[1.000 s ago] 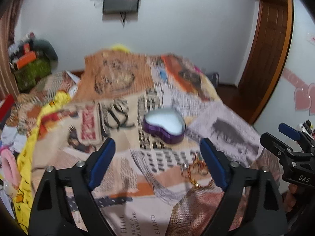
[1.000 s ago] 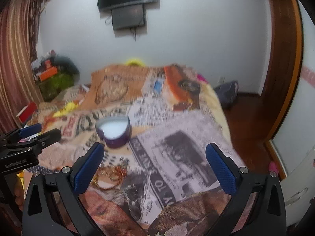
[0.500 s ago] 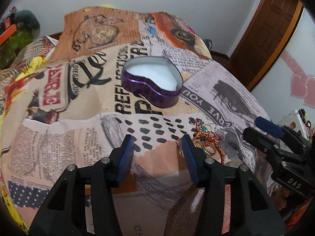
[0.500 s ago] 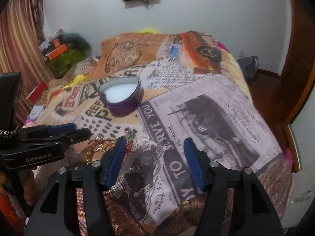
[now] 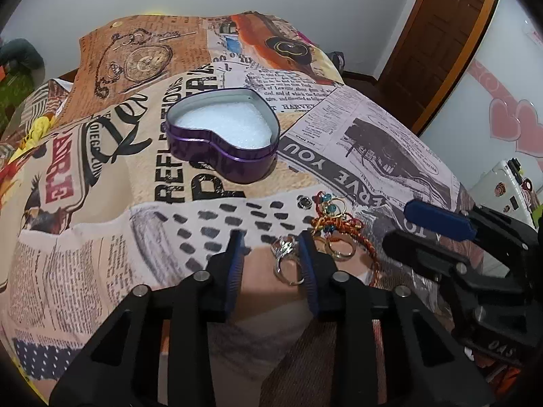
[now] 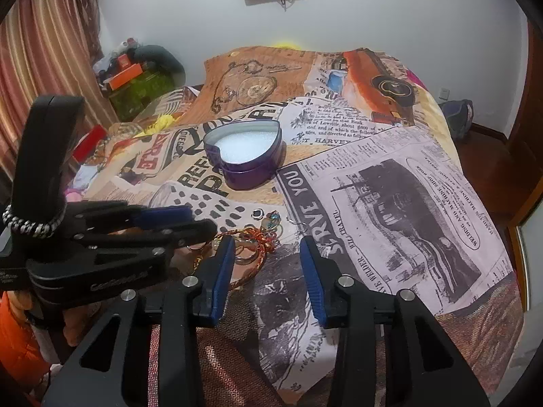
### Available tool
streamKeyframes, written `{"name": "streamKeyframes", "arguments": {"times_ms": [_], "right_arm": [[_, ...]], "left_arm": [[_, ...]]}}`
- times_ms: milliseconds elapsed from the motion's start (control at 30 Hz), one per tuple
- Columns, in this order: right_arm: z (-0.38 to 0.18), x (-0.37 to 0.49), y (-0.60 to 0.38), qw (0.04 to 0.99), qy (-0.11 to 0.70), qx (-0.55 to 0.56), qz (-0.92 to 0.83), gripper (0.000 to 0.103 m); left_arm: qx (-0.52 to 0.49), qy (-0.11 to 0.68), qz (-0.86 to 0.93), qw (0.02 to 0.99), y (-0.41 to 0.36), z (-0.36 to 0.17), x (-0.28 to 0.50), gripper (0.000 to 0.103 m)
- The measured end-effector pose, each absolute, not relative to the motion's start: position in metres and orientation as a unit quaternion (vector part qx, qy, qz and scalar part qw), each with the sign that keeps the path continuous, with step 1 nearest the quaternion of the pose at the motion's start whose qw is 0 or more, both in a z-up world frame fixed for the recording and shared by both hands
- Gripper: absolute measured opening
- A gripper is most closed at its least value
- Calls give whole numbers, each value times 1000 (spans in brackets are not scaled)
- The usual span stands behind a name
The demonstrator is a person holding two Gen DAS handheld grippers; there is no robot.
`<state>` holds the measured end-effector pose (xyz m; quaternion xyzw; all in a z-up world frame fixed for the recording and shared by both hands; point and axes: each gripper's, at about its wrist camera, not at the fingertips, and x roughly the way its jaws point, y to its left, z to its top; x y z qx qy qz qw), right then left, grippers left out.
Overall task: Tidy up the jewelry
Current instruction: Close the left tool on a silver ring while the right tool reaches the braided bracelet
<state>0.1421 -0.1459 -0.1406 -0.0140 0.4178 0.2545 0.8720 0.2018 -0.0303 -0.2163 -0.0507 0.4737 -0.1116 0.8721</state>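
Two claws over jewelry on a printed bedspread (image 5: 101, 237)

The left claw (image 5: 271, 240) and right claw (image 6: 268, 247) are closing, nothing gripped; a silver ring (image 5: 286, 259) lies between the left pads. The tangled jewelry pile (image 5: 334, 225) lies near the purple heart-shaped tin (image 5: 224, 132).

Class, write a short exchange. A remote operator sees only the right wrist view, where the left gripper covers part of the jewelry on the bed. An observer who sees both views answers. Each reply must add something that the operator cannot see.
Operator: The left gripper hides part of the jewelry pile. What lies between its fingers?
Observer: A silver ring, lying on the blanket. The jaws are closing but have not pinched it yet.
Operator: Is it centred between them?
Observer: No. It lies close to the finger on the pile's side, and there is only bare blanket across the rest of the gap.
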Motion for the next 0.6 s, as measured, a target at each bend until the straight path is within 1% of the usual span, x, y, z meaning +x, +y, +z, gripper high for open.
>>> {"name": "streamKeyframes", "arguments": {"times_ms": [33, 100, 167, 333, 467, 600], "right_arm": [[-142, 143, -145, 871, 419, -14, 256, 34], [-143, 143, -144, 868, 423, -12, 258, 32], [-145, 144, -142, 865, 428, -11, 262, 29], [-145, 142, -134, 860, 430, -19, 276, 25], [-147, 141, -125, 856, 431, -31, 285, 19], [-154, 146, -119, 848, 444, -31, 289, 18]], "left_arm": [[-51, 475, -114, 871, -31, -217, 203, 21], [-50, 478, -119, 869, -33, -219, 206, 15], [-51, 474, -120, 871, -32, -218, 204, 13], [-58, 462, -119, 877, -27, -212, 197, 13], [-56, 457, -120, 879, -24, -208, 189, 13], [-56, 455, -121, 880, -22, -206, 182, 13]]}}
